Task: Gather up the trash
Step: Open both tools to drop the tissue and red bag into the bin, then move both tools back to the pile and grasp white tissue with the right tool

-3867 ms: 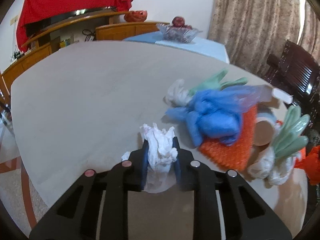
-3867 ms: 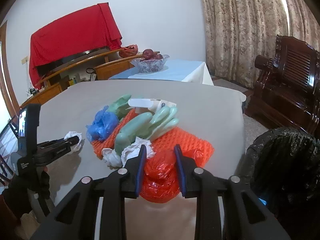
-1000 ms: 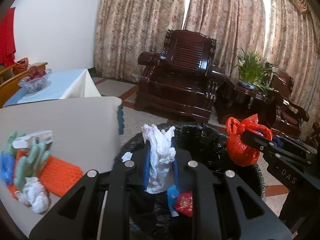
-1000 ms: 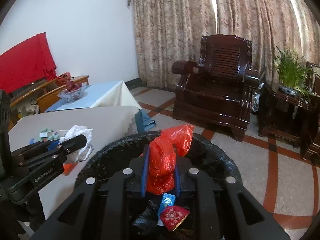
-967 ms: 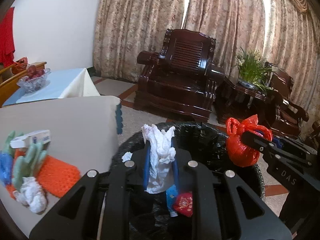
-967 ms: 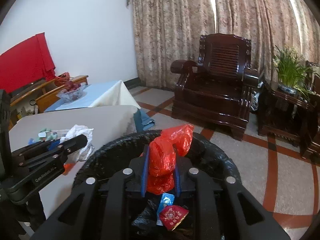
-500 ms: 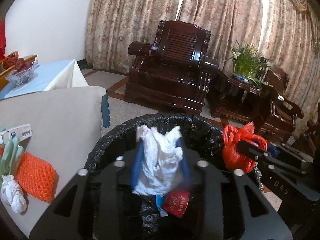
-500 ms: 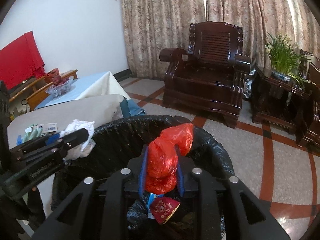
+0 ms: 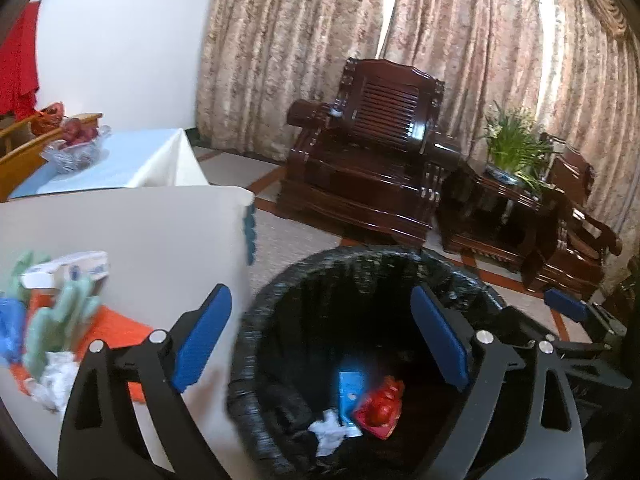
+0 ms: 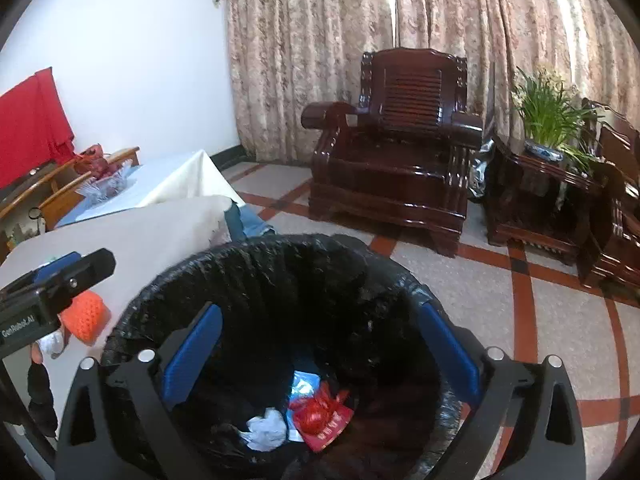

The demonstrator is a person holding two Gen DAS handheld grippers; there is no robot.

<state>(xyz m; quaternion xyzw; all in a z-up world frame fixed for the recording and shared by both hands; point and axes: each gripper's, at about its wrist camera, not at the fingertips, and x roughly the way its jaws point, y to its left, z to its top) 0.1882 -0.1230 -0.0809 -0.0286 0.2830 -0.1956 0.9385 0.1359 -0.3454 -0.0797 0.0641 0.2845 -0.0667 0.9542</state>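
Observation:
A bin lined with a black bag (image 9: 352,272) (image 10: 280,264) stands by the table's end. Both grippers hover over its mouth. My left gripper (image 9: 320,340) has its jaws opening wide, with nothing between them. My right gripper (image 10: 320,356) also has its jaws opening, empty. At the bin's bottom lie the white tissue (image 9: 330,432) (image 10: 264,434), the red plastic bag (image 10: 316,412) (image 9: 380,404), a red packet (image 10: 330,430) and a blue wrapper (image 9: 349,390) (image 10: 305,385). More trash remains on the table (image 9: 132,240): an orange net (image 9: 116,328) (image 10: 85,315), green foam pieces (image 9: 56,320), a white box (image 9: 68,270) and crumpled white paper (image 9: 54,380).
A dark wooden armchair (image 9: 372,160) (image 10: 400,152) and a side table with a plant (image 10: 548,120) stand beyond the bin on the tiled floor. A second table with a blue cloth carries a glass fruit bowl (image 9: 74,148). My left gripper's body (image 10: 44,300) shows at the right view's left edge.
Both grippers opened over the bin. The white tissue dropped from the left and the red bag from the right; both now lie at the bin's bottom.

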